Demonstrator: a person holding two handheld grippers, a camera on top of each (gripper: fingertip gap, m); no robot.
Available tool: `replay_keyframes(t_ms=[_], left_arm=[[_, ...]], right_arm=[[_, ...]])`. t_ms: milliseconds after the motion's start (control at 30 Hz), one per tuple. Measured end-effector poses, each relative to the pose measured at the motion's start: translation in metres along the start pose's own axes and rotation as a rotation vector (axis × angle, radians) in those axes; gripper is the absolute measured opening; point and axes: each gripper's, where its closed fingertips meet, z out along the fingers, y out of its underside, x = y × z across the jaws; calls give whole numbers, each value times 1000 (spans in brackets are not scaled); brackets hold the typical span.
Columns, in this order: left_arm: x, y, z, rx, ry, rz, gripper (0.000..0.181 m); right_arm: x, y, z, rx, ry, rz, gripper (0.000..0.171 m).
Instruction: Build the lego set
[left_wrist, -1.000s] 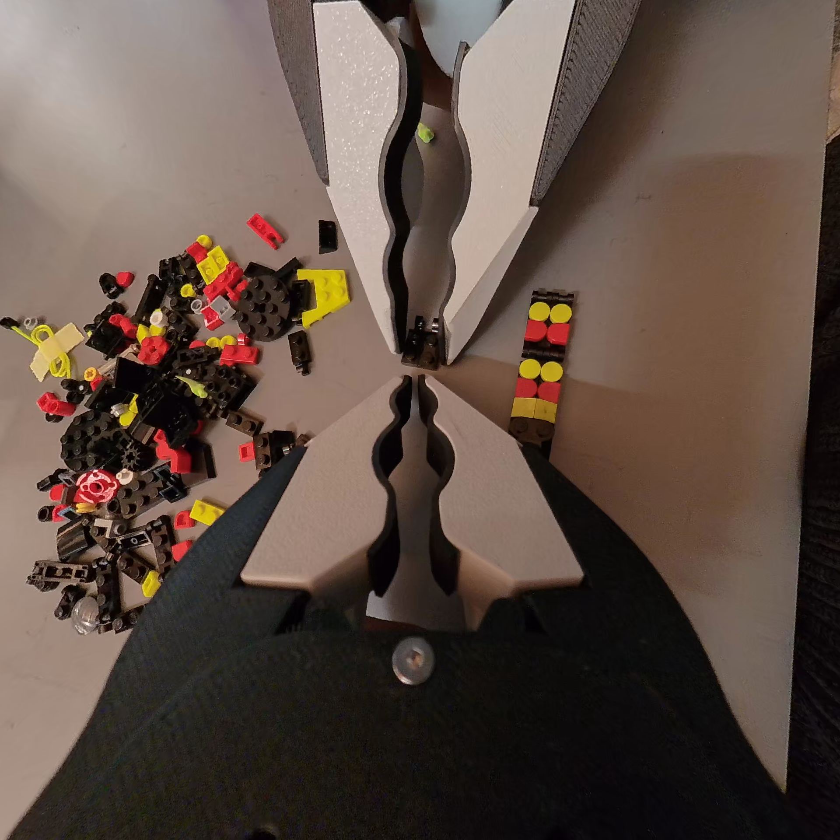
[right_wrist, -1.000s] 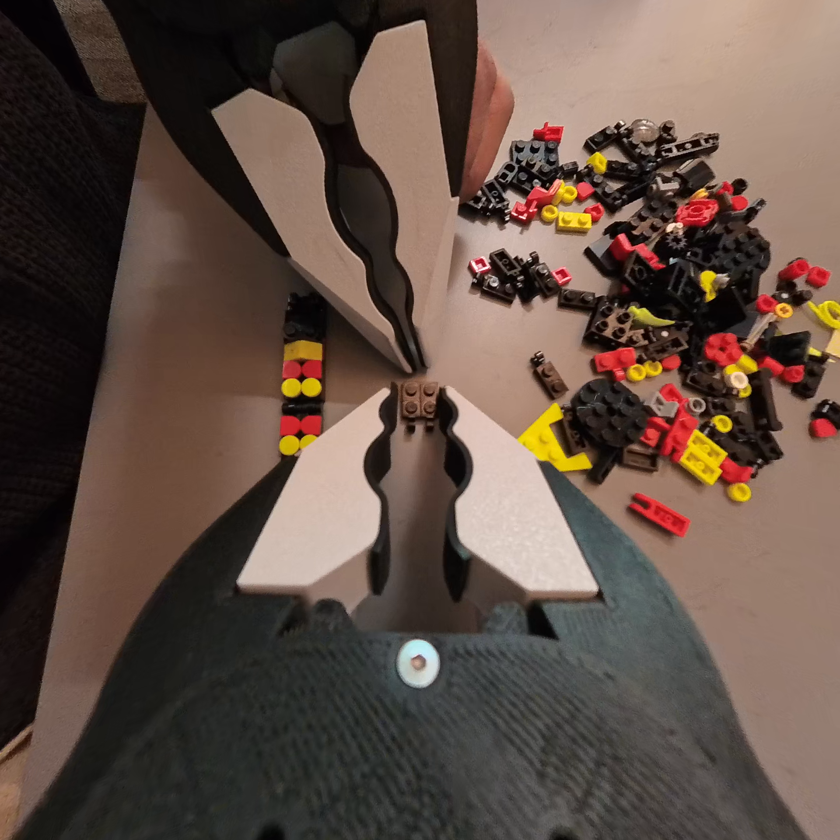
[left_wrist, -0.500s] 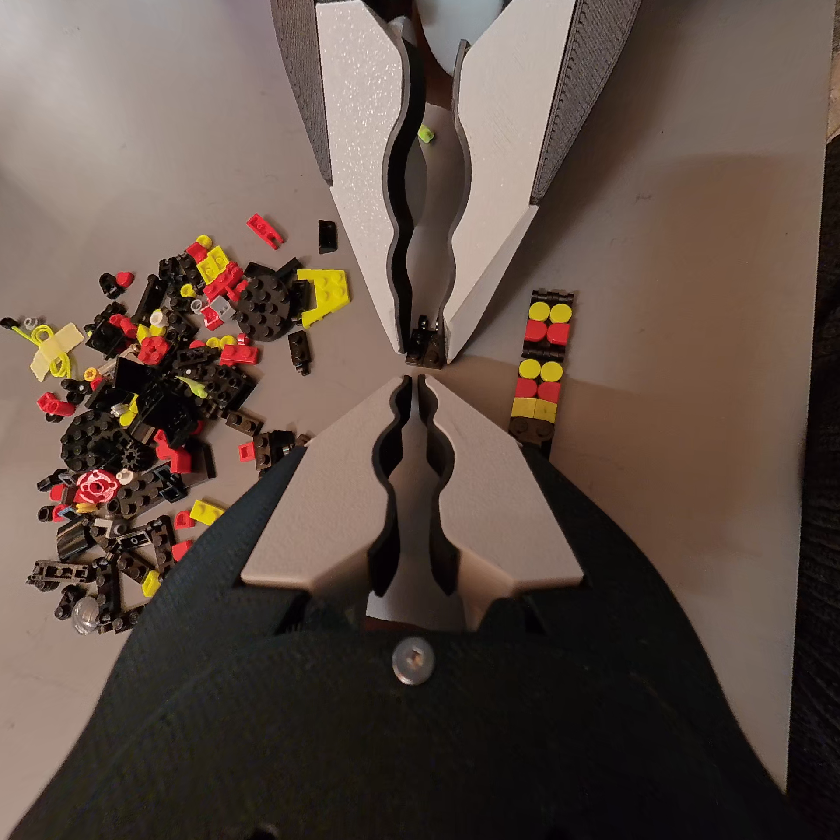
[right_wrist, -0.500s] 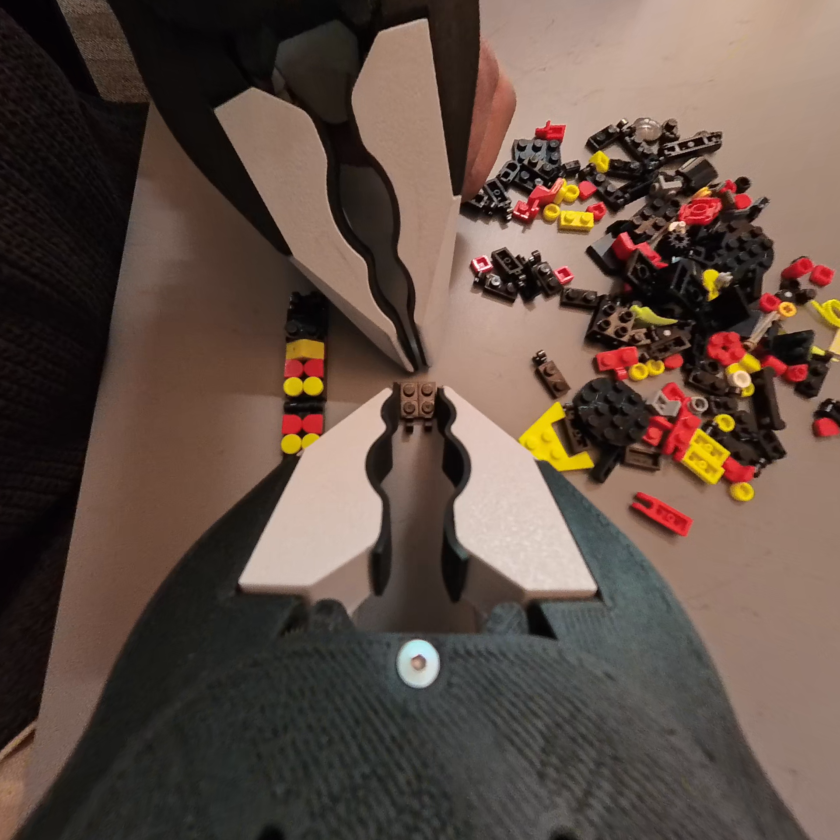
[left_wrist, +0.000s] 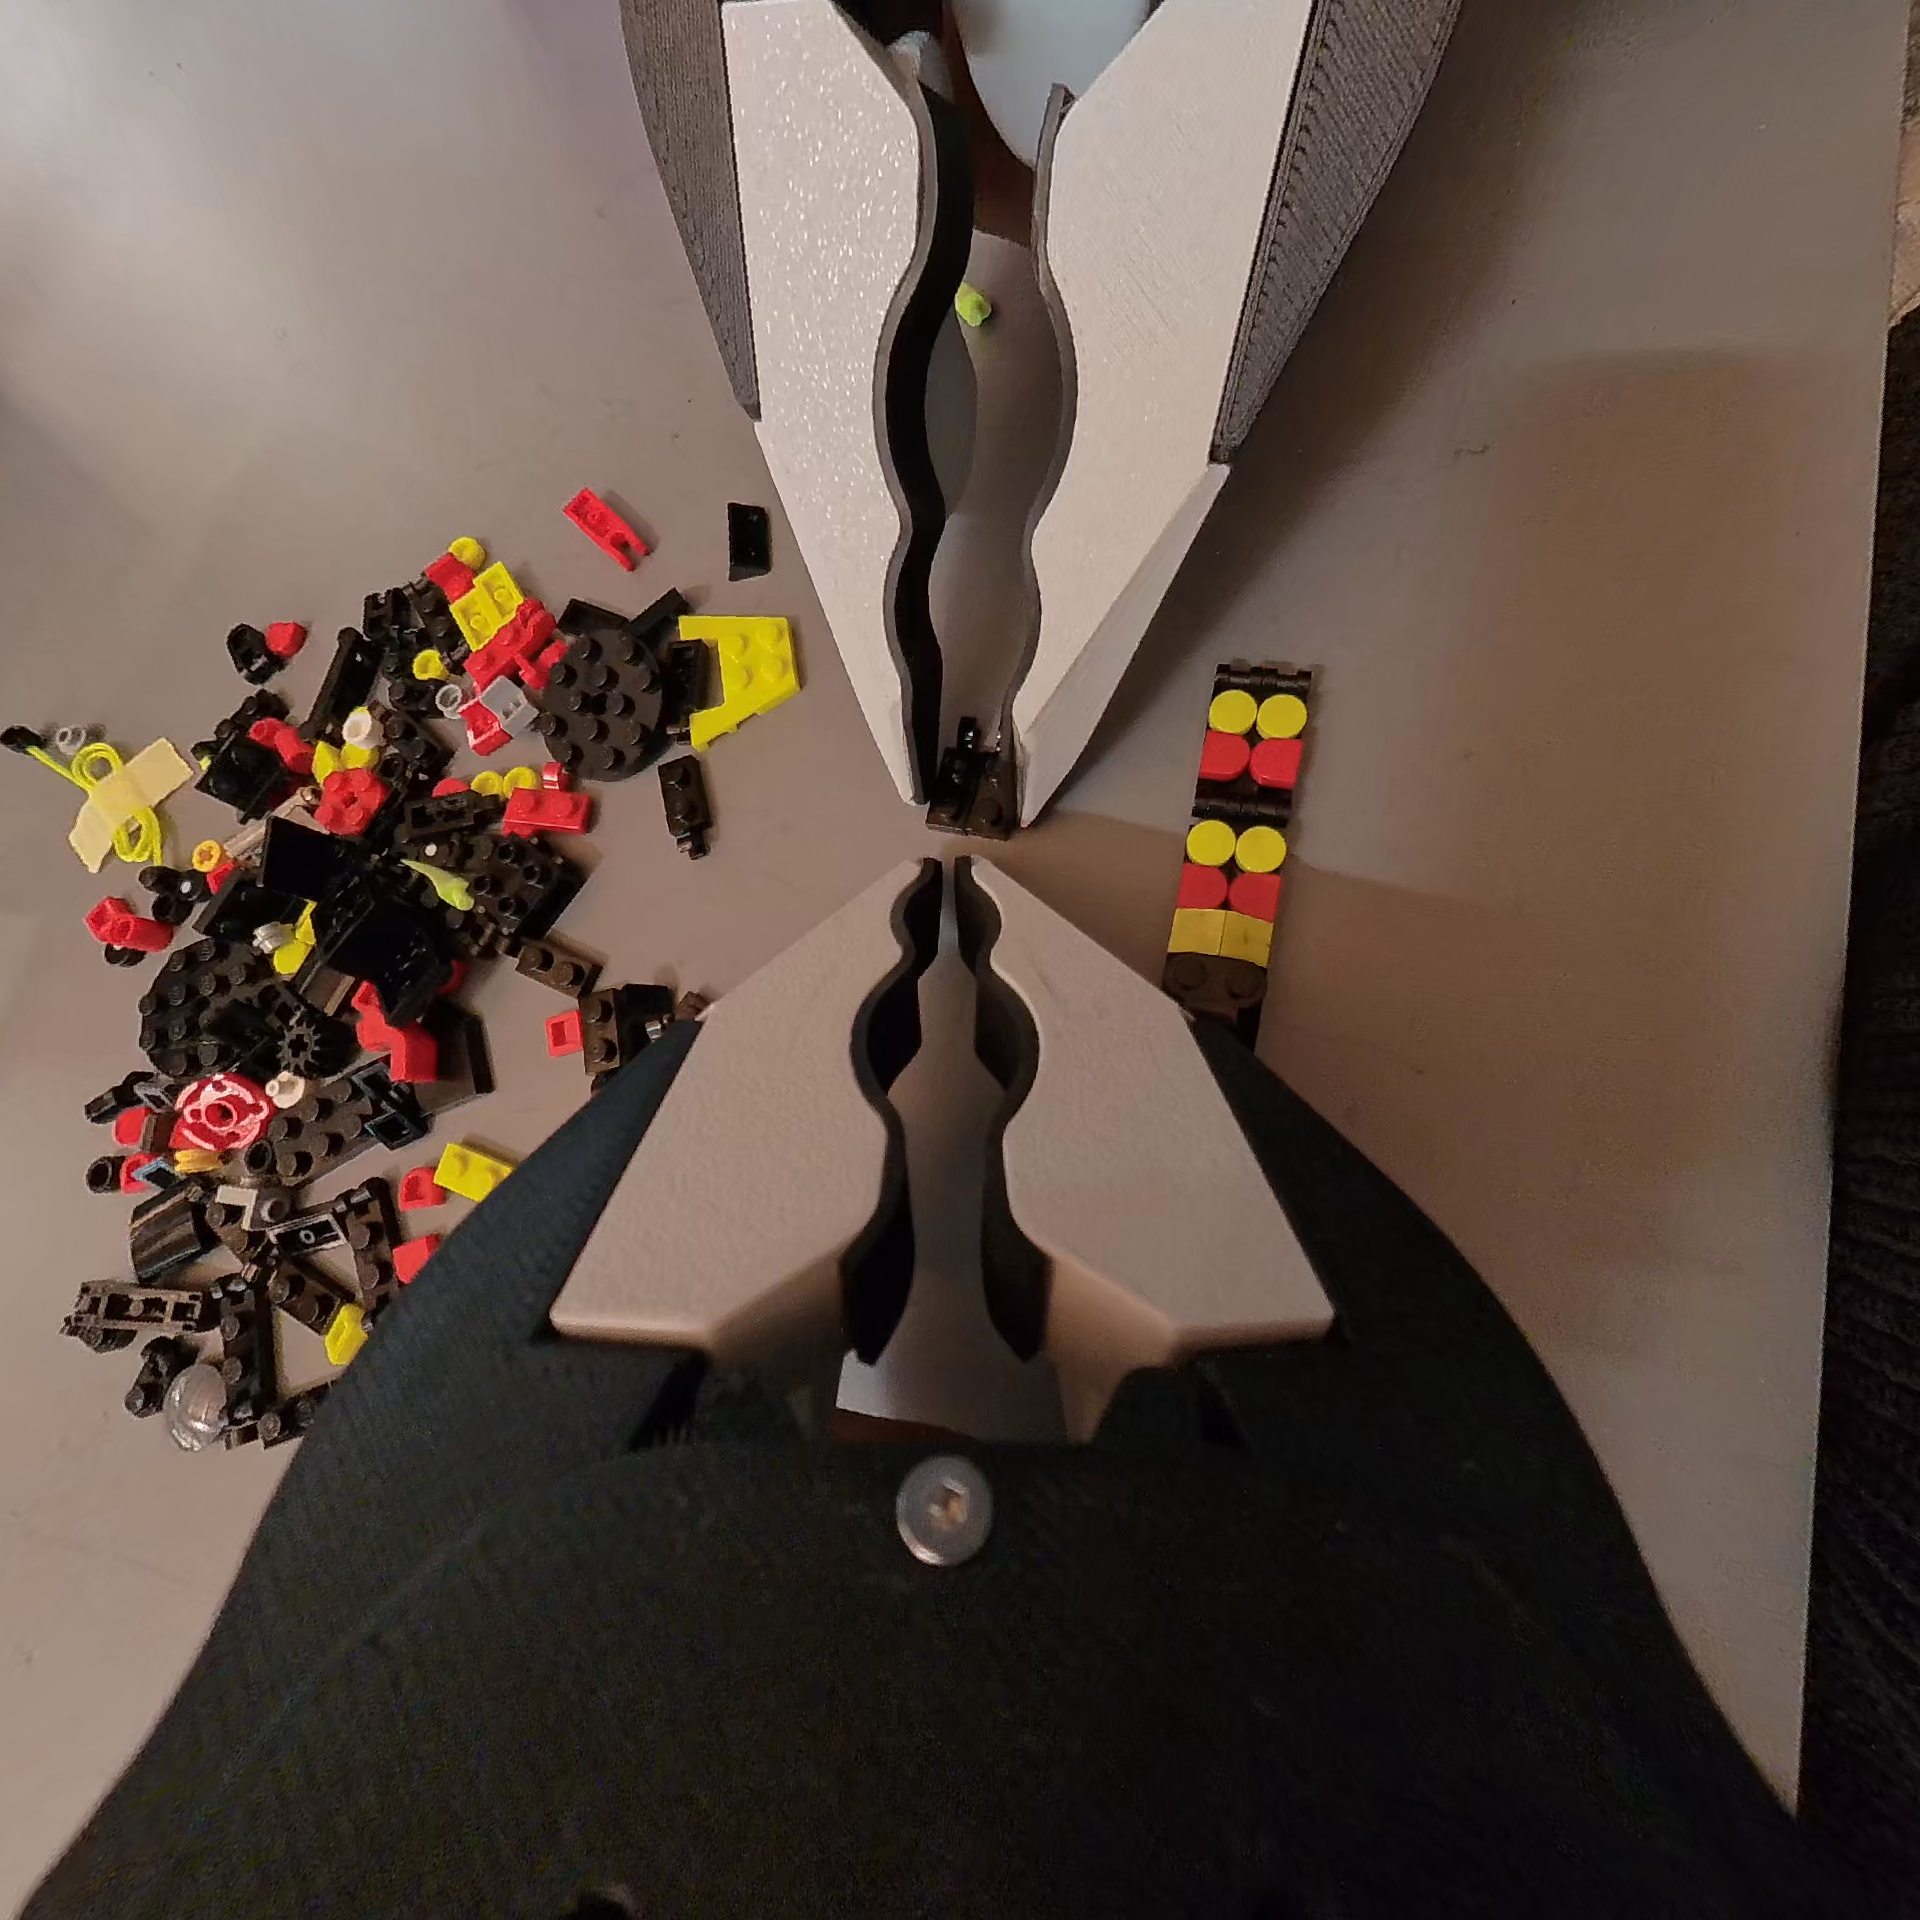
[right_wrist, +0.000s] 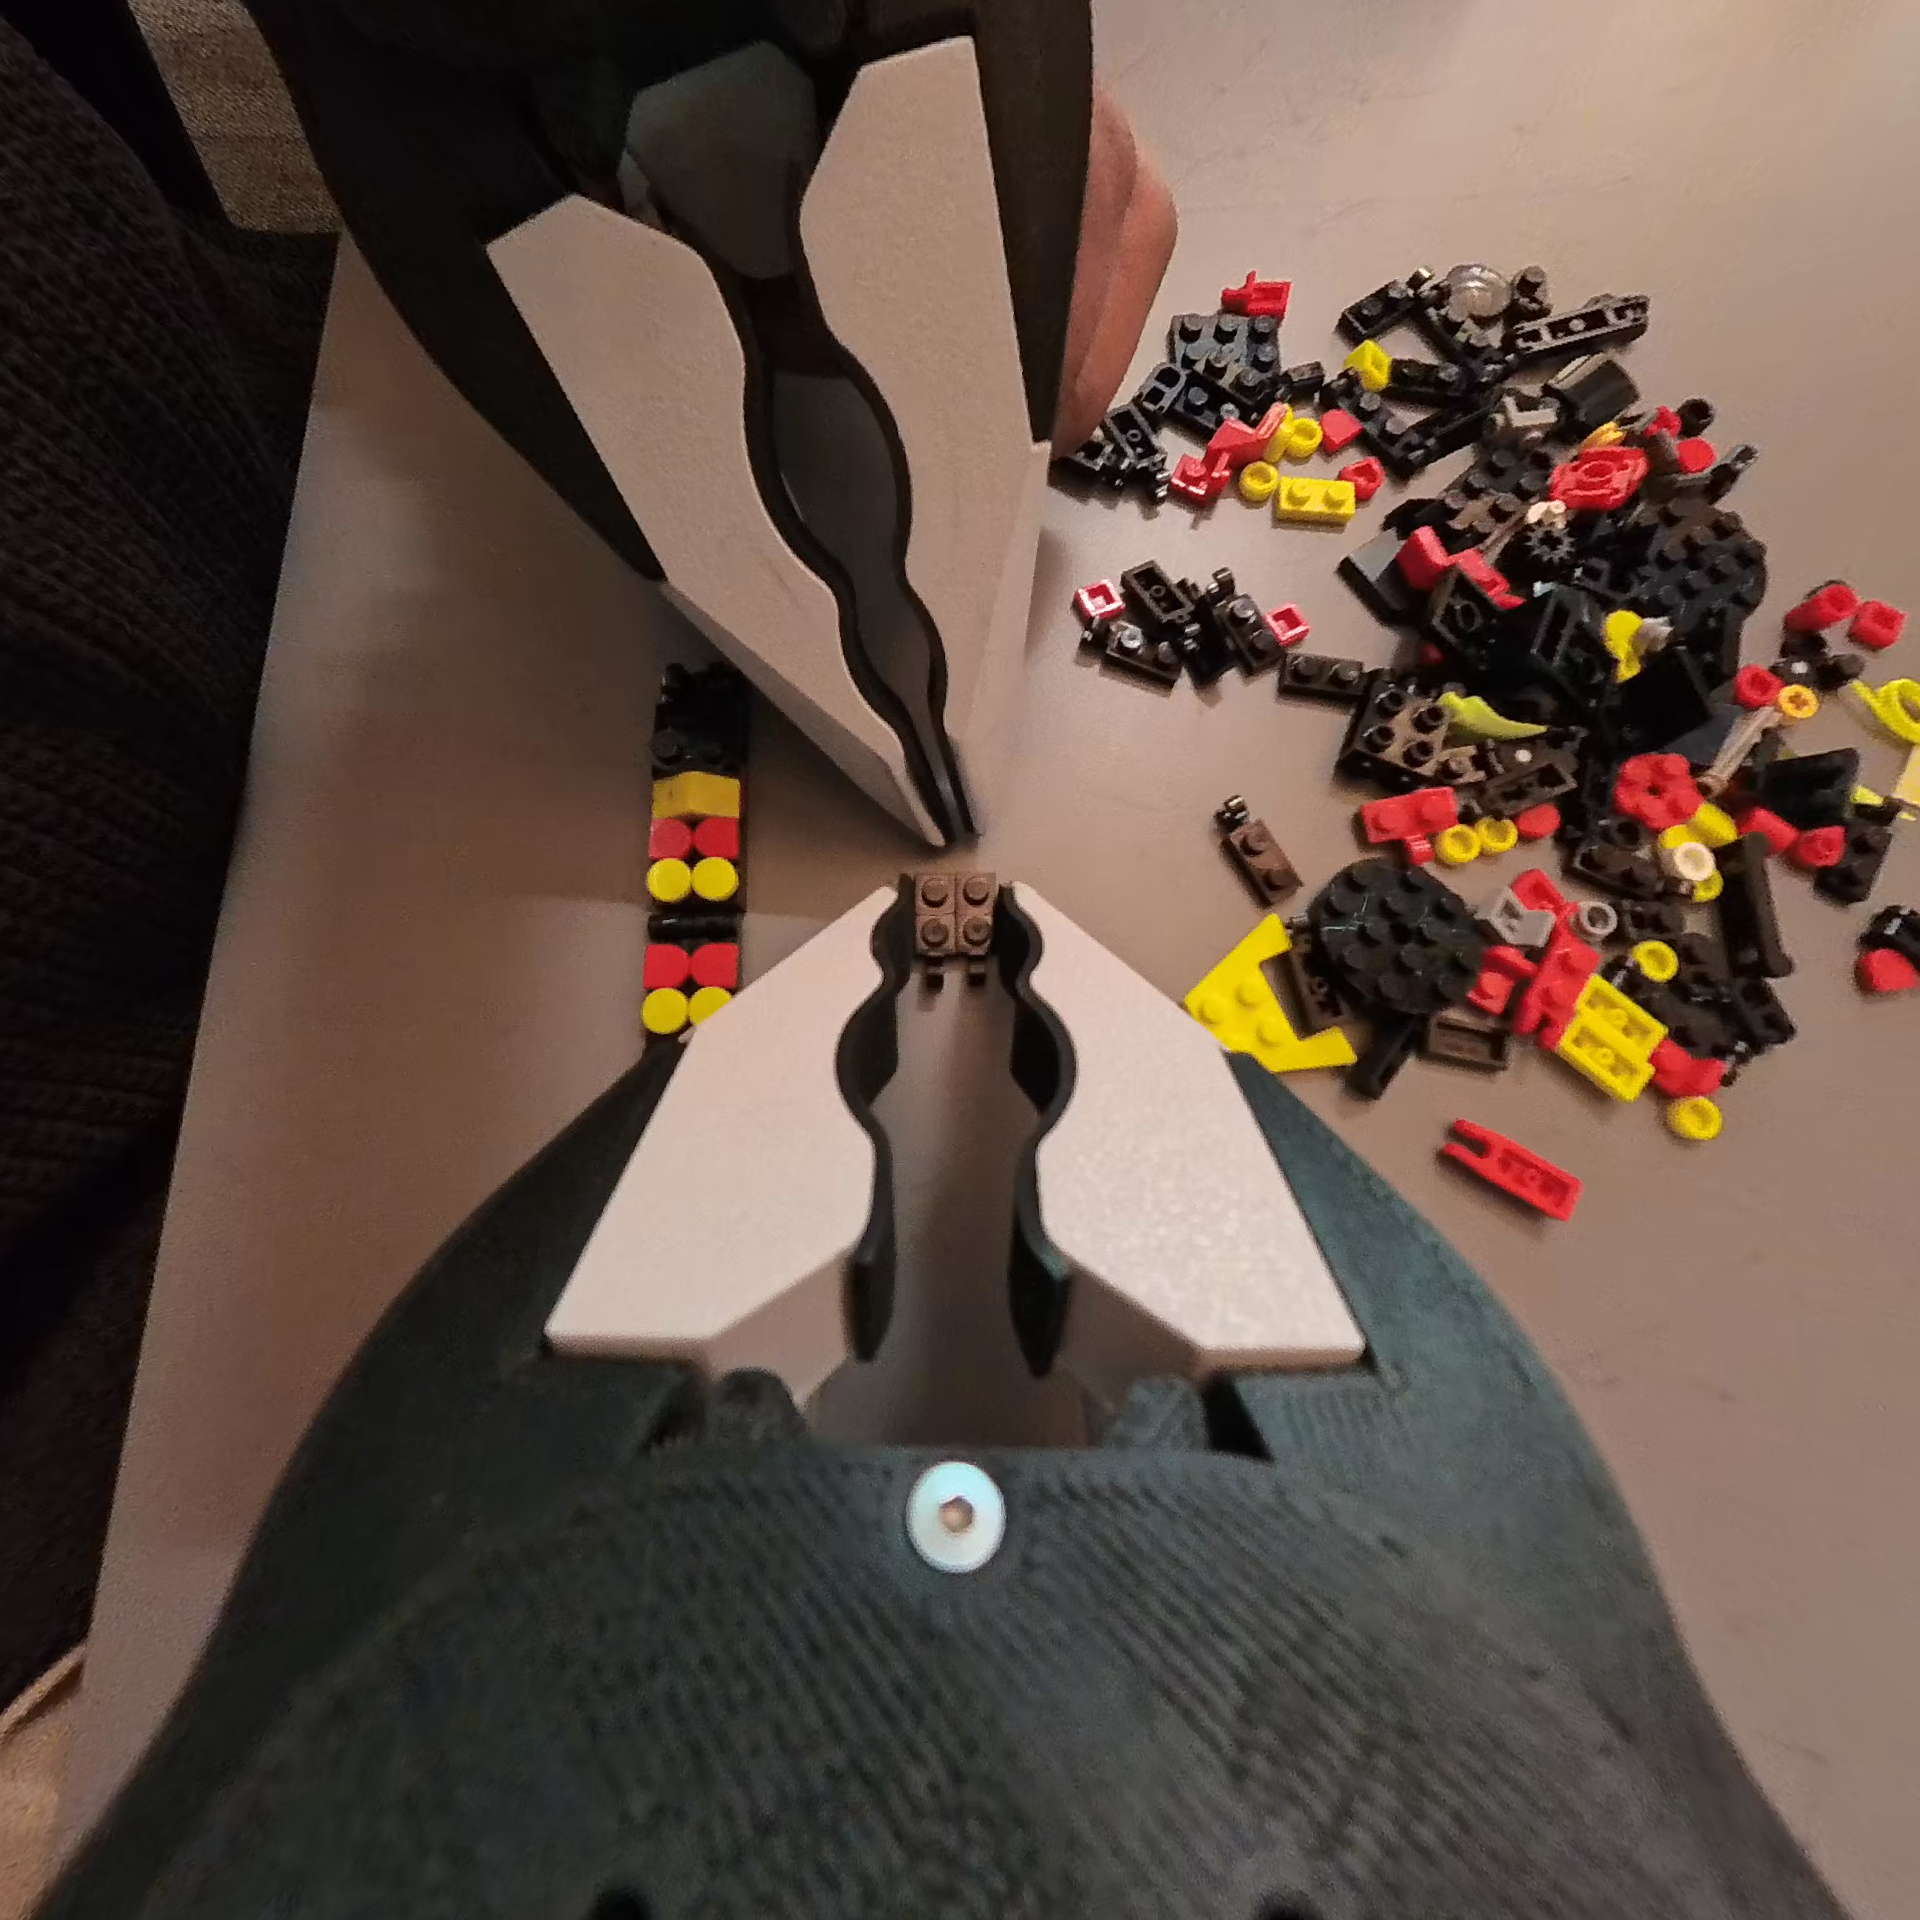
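Small brown plate held, ready for fitting
Right hand-held gripper (right_wrist: 954, 914) grips the brown plate (right_wrist: 954, 912); left hand-held gripper (left_wrist: 948, 868), pinched closed and empty, should steady it.

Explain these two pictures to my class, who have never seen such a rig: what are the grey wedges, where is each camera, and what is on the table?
The grey wedges are fingers of two hand-held grippers; a person works them. Each picture comes from a camera on one gripper, looking along its fingers, so the other gripper shows opposite. The right gripper pinches a small brown plate. The left gripper is shut and holds nothing. On the table lie a pile of loose bricks and a built strip with yellow and red studs.
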Motion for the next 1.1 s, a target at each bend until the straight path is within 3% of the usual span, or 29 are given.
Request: replay_keyframes(t_ms=[733,833,1100], left_arm=[[-1,0,0,0,0,1,3],[-1,1,0,0,0,0,3],[-2,0,-2,11,-15,1,4]], right_arm=[[-1,0,0,1,-3,0,15],[-1,-3,-1,15,-7,1,22],[11,-13,-28,95,72,48,25]])
